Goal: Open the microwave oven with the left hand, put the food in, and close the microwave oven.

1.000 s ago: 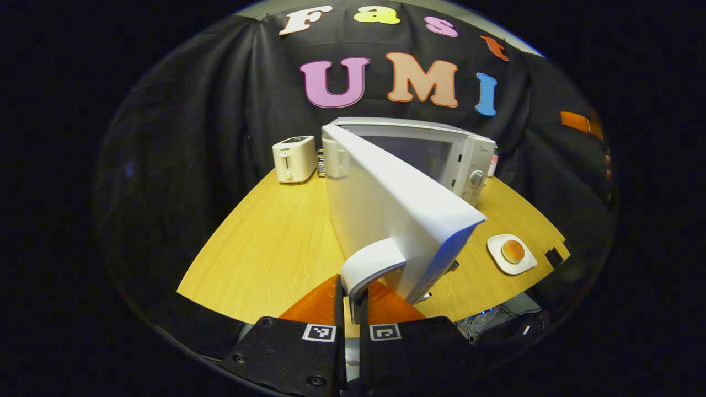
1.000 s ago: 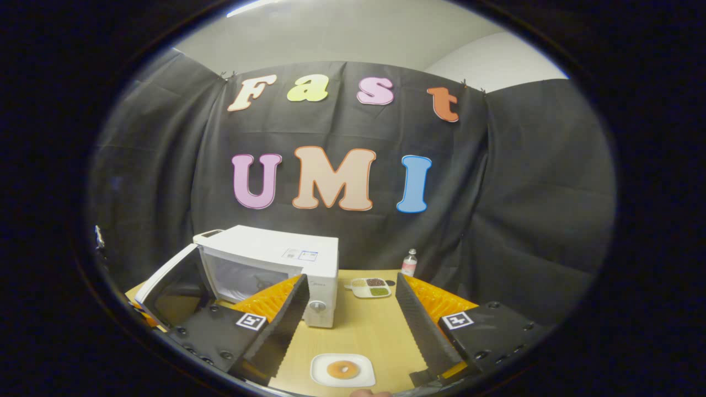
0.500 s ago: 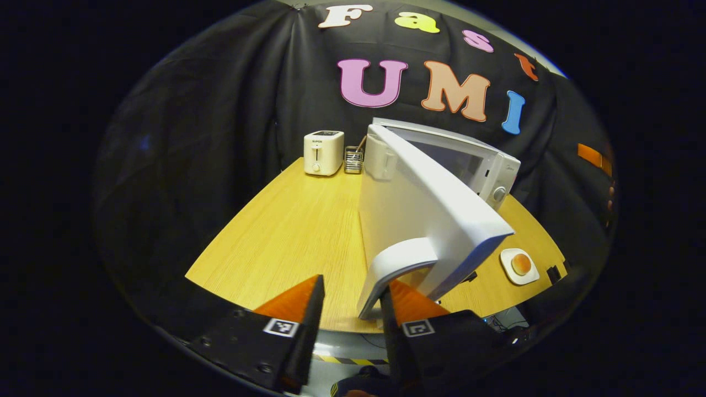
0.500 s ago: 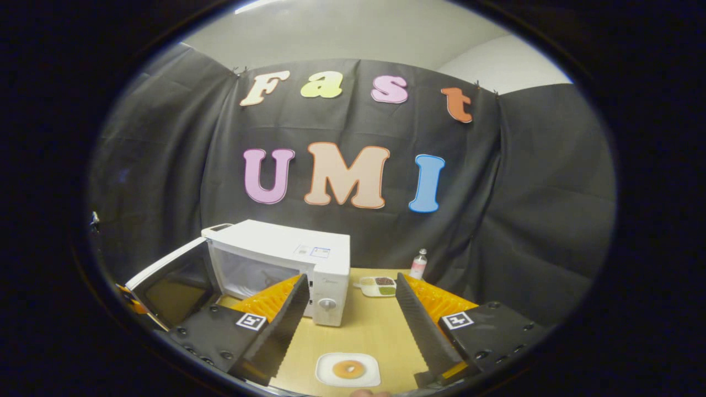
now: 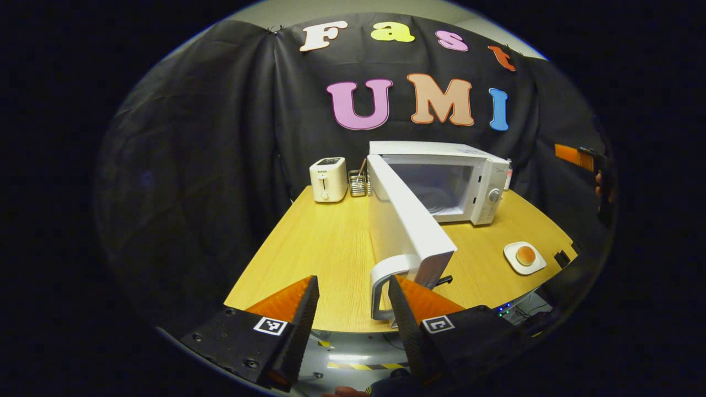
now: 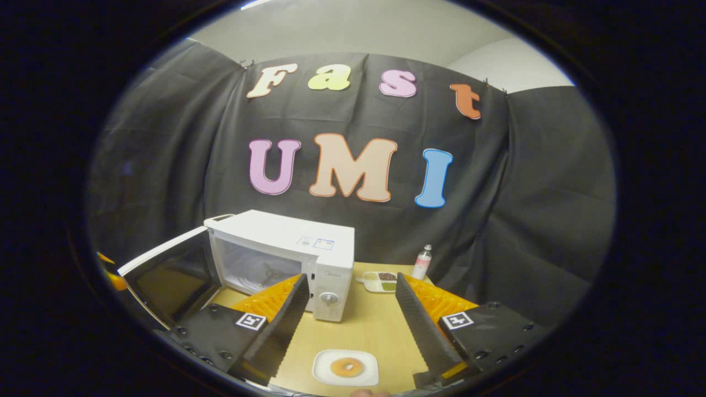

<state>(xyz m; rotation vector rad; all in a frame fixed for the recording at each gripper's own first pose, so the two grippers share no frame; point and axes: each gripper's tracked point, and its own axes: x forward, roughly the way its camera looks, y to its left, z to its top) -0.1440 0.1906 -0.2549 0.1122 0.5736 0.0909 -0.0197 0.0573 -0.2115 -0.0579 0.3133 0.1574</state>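
The microwave oven [image 5: 441,179] stands toward the back of the wooden bench [image 5: 309,248] with its door [image 5: 405,226] swung wide open, the door's edge pointing at the left tool [image 5: 353,309]. That tool sits low at the bench's near edge with its two fingers apart; the door's curved handle [image 5: 386,284] lies in the gap between them, close beside the right-hand finger, though whether it touches cannot be told — nothing is clamped. In the left gripper view the oven's cavity looks pale and bare, with a dial on the control panel at its right. The food, a round browned bun [image 5: 525,255], rests on a small white plate [image 5: 538,267] on the bench, to the right of the open door and in front of the oven, well apart from it. In the right gripper view the same plate [image 6: 325,377] lies just ahead of the right tool [image 6: 353,325], between its two fingers, which are spread wide and hold nothing; the bun [image 6: 346,366] sits at the plate's middle. Behind the oven's left side stand a cream toaster [image 5: 328,179] and a small wire rack [image 5: 358,184]. Past the oven's right side — seen in the right gripper view — are a divided dish [image 6: 380,281] and a small bottle [image 6: 422,262].
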